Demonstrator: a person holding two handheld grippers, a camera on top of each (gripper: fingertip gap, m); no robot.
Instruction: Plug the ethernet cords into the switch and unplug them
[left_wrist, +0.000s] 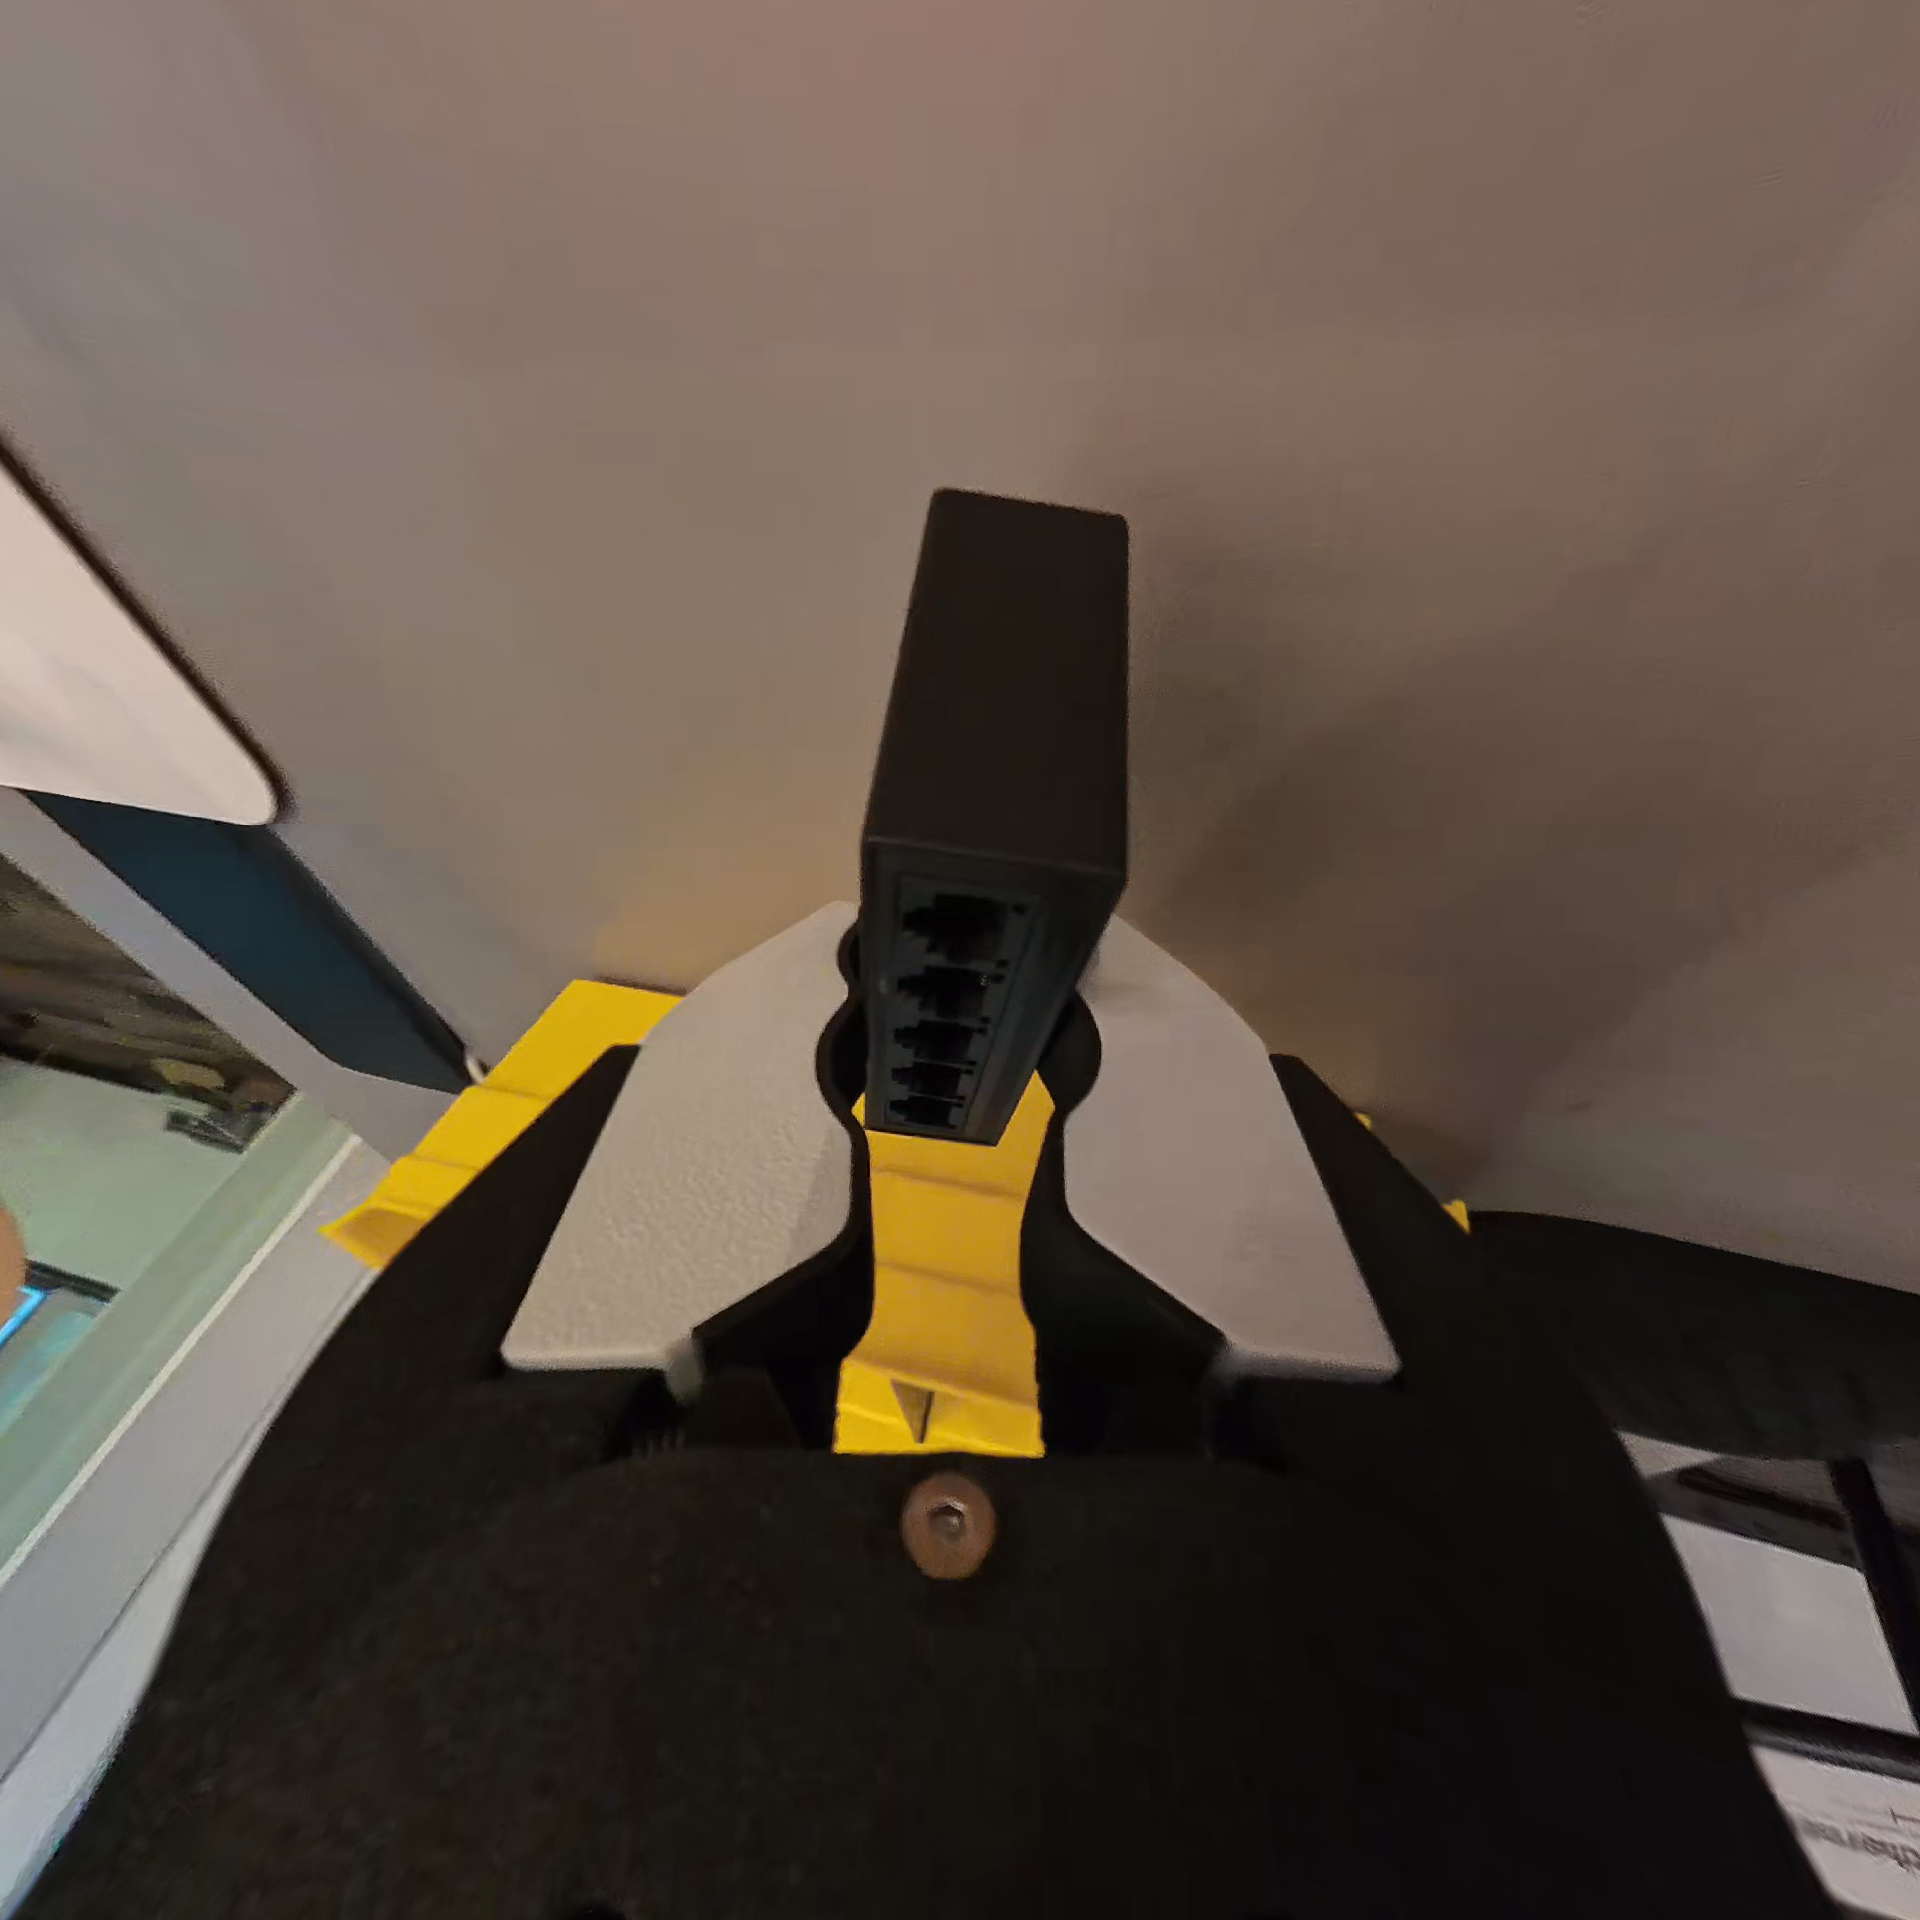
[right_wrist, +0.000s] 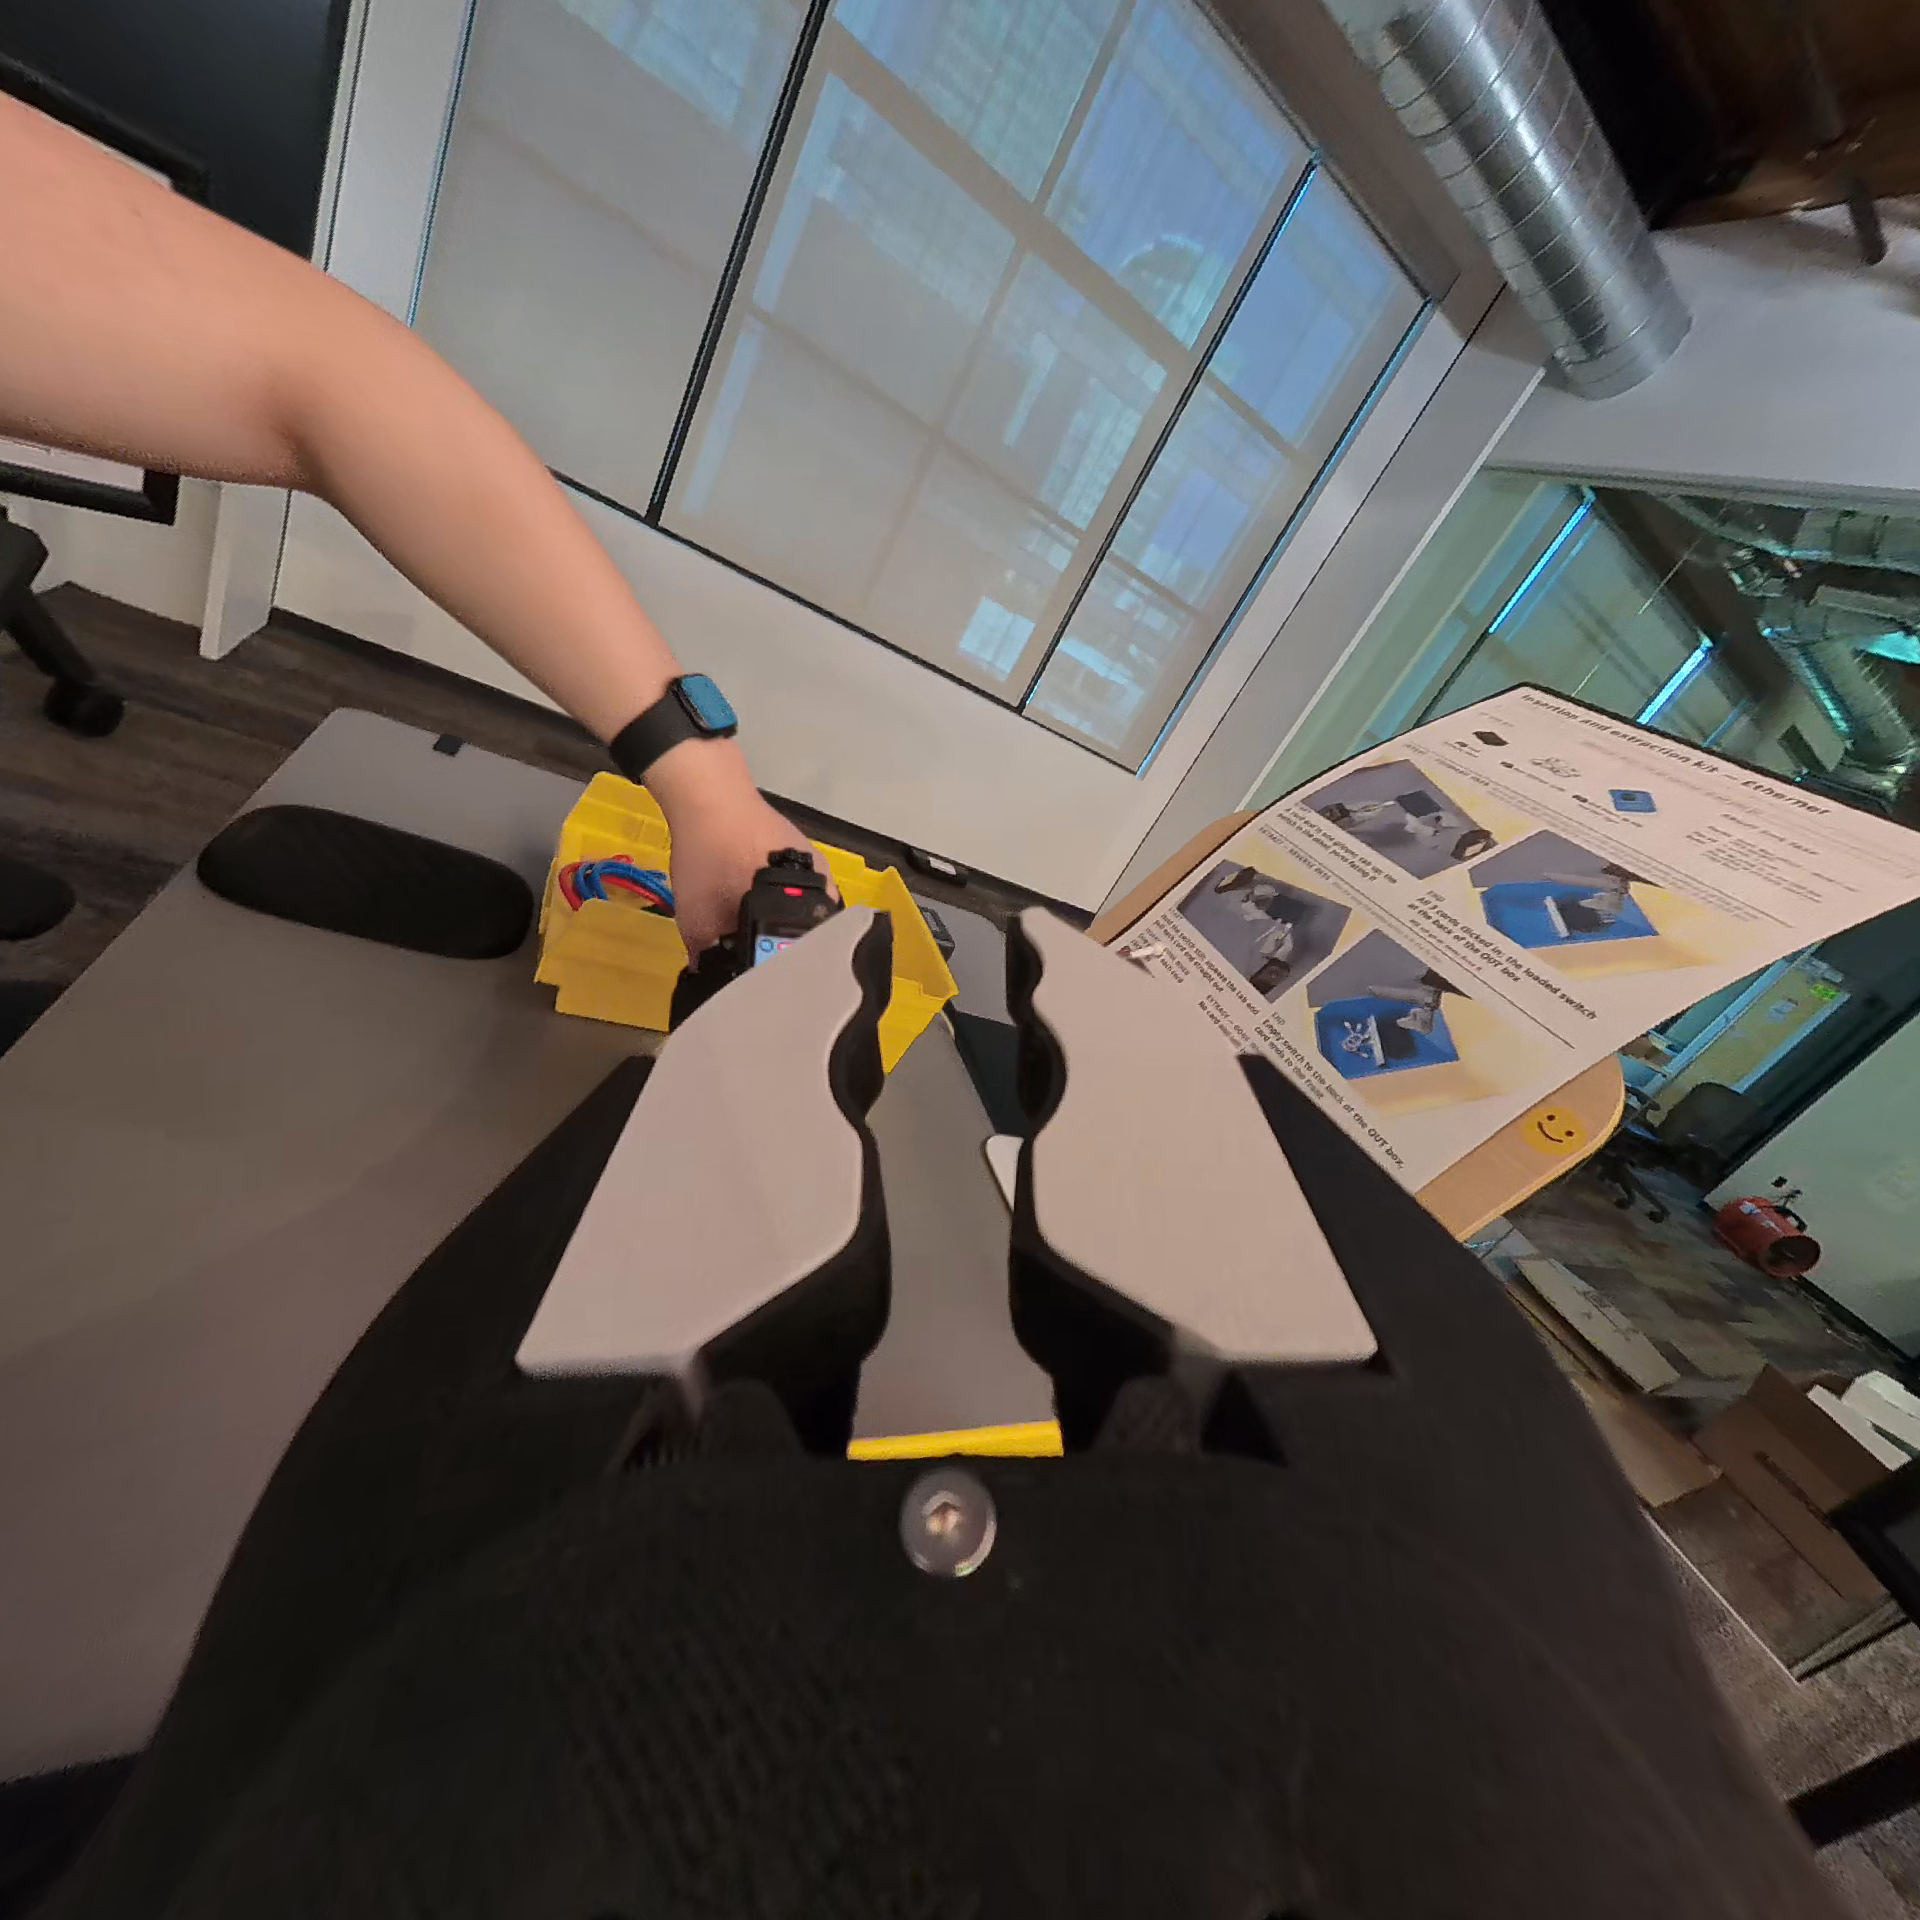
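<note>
Switch clamped in the left claw (left_wrist: 961, 1023); right claw (right_wrist: 948, 971) held apart, empty.

The black switch (left_wrist: 1003, 790) is gripped port end toward the camera, above the yellow bin (left_wrist: 940, 1278). Coiled cords (right_wrist: 615, 883) are seen in the yellow bin's compartment near the bench (right_wrist: 208, 1195) far edge, beside a person's hand (right_wrist: 732, 862).

You are working in an office turned test space. Tall gridded windows (right_wrist: 935, 343) with white frames fill the wall ahead of you, and a bare silver air duct (right_wrist: 1538, 187) runs overhead. Your grey counter (right_wrist: 260, 1091) carries a yellow parts bin (right_wrist: 613, 956) and a printed instruction sheet (right_wrist: 1455, 935). A wheeled office chair (right_wrist: 42, 623) stands on dark floor; glass partitions (right_wrist: 1662, 644) lie beyond.
</note>
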